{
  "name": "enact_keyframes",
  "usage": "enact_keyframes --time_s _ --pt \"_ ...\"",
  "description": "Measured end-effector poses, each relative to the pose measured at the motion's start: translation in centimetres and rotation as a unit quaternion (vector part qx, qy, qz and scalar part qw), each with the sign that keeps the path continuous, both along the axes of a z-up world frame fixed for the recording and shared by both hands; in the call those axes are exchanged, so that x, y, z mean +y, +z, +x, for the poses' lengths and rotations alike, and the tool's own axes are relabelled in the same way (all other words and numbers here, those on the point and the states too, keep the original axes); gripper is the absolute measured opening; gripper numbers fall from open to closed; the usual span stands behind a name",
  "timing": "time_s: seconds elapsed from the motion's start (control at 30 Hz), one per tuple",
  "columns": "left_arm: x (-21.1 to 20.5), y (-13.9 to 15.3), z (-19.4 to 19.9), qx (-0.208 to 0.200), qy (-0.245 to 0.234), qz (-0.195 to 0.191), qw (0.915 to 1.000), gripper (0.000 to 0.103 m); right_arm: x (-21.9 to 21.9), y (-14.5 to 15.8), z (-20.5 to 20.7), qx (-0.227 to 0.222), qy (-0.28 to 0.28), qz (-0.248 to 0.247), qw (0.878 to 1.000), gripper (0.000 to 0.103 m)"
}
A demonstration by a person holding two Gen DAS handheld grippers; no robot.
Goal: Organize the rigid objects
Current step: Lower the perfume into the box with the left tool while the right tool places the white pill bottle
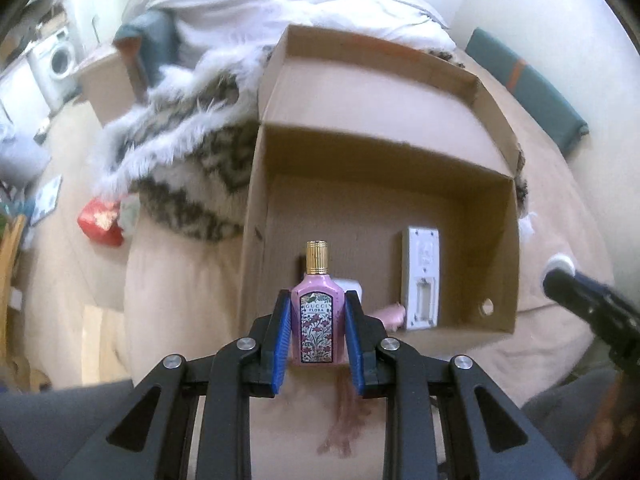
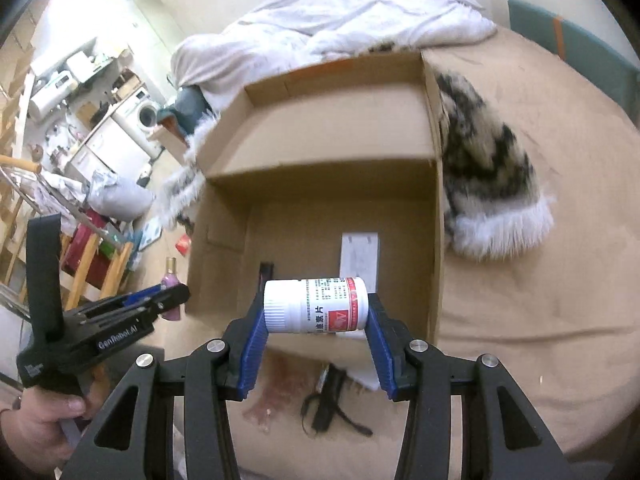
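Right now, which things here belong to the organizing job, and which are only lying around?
Part of the job:
- pink perfume bottle, held in the left claw
- white pill bottle, held sideways in the right claw
- cardboard box, open
- white flat device already inside the box

Lying about:
- furry blanket
- white duvet
- black strap on the bed

Black linkage tools [image 1: 318, 332] [image 2: 316, 336], blue ribbed pads, silver screws; bare-skinned hand [image 2: 44, 420].
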State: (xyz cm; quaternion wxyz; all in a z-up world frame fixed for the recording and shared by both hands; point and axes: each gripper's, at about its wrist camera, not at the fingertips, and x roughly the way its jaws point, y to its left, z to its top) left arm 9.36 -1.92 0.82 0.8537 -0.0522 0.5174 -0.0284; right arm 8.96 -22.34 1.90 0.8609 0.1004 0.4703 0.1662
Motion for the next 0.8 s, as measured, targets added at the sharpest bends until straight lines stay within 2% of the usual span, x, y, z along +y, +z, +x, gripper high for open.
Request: enact_keyframes --time_s 0.17,0.33,0.57,0.7,0.8 --pt "-0.9 -0.8 2.2 -0.004 -0.011 0.010 0.9999 0.023 0.6 -0.5 1.9 -0.015 0.003 -0.005 1.000 0.049" --pt "-2.3 -2.7 4.2 -0.002 -0.032 0.026 0.9991 0.023 1.1 -3.8 4.0 0.014 -0.003 0.001 1.000 0.049" --pt "-2.7 -5.8 4.8 -0.003 -0.040 0.023 0.9989 0.023 1.4 -8.2 5.0 0.059 -0.002 -0.003 0.998 0.049" --pt "-2.4 -6.4 4.6 -0.017 -0.023 0.032 0.9990 0.023 2.3 -9.0 5.2 0.066 0.016 -0.025 0.997 0.049" --pt "-2.3 -7.0 4.8 -0.005 -0.020 0.023 0.9995 0.023 2.9 -9.3 5.3 0.071 0.025 -0.030 0.997 0.049"
